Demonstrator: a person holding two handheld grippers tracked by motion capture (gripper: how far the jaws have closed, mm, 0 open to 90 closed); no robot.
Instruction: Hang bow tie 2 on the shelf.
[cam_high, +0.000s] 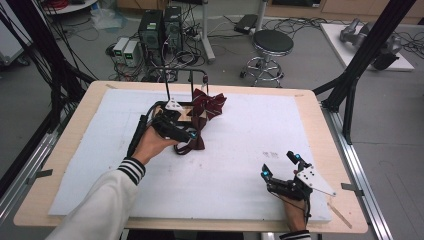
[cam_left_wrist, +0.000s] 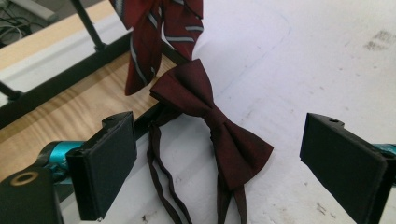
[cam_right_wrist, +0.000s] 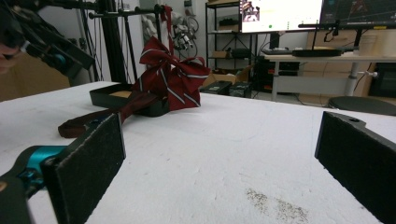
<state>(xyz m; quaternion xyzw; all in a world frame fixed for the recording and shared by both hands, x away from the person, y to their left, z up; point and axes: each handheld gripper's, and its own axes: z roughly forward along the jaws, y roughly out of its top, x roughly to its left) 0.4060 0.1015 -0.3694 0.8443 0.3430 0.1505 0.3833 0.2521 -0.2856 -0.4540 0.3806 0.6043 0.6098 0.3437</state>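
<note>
At the near edge of the white mat (cam_high: 235, 190), we rest our right gripper (cam_high: 281, 166) with its jaws spread wide and nothing between them, well apart from the work. Farther in, at the table's middle, we hold the left gripper (cam_left_wrist: 219, 158) over the plain maroon bow tie (cam_left_wrist: 210, 121), which lies flat on the mat just beside the small black-framed wooden rack (cam_left_wrist: 60, 100); its jaws also stand wide, straddling the bow without touching it. Judging from this, the step in hand is the pick-up: we would do well to come down squarely over the bow's pinched centre knot and close there, not on a wing, so the fabric lifts evenly and the thin neck strap (cam_left_wrist: 161, 182) trails free. Beyond it, the striped bow tie (cam_right_wrist: 170, 77) hangs from the rack's upright bars (cam_high: 166, 82), close enough to snag. Open mat lies to the right and toward us; the rack's frame crowds the far left, so lifting out rightward looks safest.
</note>
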